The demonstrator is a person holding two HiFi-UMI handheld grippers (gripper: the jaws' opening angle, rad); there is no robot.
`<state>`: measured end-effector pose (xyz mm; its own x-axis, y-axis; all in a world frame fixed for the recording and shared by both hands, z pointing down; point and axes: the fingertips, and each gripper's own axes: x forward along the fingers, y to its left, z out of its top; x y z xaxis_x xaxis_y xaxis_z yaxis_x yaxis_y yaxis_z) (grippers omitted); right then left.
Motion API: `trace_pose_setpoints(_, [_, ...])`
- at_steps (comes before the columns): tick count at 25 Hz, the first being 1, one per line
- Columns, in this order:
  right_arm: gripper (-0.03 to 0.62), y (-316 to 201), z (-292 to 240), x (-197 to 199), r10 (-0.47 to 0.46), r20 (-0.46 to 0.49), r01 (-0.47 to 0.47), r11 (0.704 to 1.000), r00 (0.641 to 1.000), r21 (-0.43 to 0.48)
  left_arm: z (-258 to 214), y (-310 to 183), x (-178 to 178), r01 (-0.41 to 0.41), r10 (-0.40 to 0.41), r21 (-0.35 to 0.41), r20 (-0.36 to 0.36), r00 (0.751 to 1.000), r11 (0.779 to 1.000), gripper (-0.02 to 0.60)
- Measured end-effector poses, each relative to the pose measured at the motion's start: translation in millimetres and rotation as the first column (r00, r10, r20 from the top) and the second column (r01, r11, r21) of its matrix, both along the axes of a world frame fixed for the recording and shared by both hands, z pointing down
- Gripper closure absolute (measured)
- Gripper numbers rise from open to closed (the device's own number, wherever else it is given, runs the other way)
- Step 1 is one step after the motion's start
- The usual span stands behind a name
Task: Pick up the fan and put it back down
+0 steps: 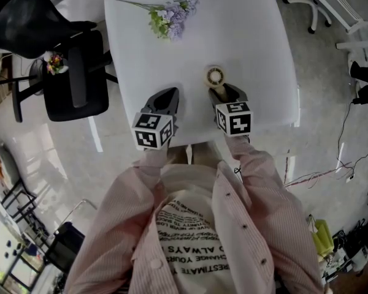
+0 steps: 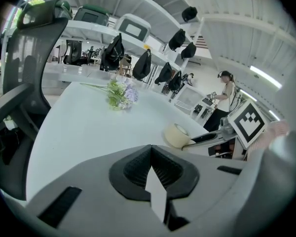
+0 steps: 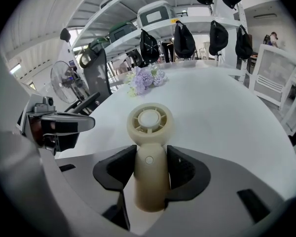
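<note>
Fan (image 3: 149, 132): long axis along the jaws, round end pointing away from person (image 1: 196, 237).
Right gripper (image 3: 149, 168): grasping fan.
Left gripper (image 2: 152, 168): clenched, empty.

text | T-shirt (image 1: 193, 250) | upside-down print: "ALWAYS", "CHANGE YOUR"; rest unclear

I get bright, even light in all three views; a ceiling light strip (image 2: 264, 77) glows at the upper right of the left gripper view. In the head view the white table (image 1: 251, 54) nearly blows out and the glossy floor (image 1: 49, 158) at left glares. Both gripper views bend and darken at the corners; the fan (image 3: 149, 157) stays sharp.
</note>
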<state>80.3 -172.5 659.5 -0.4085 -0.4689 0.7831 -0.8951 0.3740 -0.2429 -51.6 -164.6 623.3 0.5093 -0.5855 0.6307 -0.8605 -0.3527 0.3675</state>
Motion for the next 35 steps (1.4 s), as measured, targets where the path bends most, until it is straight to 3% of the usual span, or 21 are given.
trace_pose_setpoints(18, [0.408, 1.2, 4.9, -1.9, -0.028, -0.111, 0.03, 1.0, 0.993, 0.01, -1.3, 6.1, 4.6, -0.019, 0.019, -0.001, 0.0, 1.0, 1.0, 0.58])
trace_pose_setpoints(26, [0.406, 3.7, 4.0, -6.7, -0.056, -0.096, 0.057, 0.998, 0.994, 0.006, -6.0, 10.7, 1.0, -0.02, 0.02, 0.01, -0.002, 1.0, 1.0, 0.58])
trace_pose_setpoints(35, [0.393, 2.6, -26.8, -1.3, 0.001, -0.105, 0.013, 0.992, 0.994, 0.128, -28.8, 15.3, -3.6, -0.058, 0.058, 0.056, -0.003, 0.998, 0.997, 0.58])
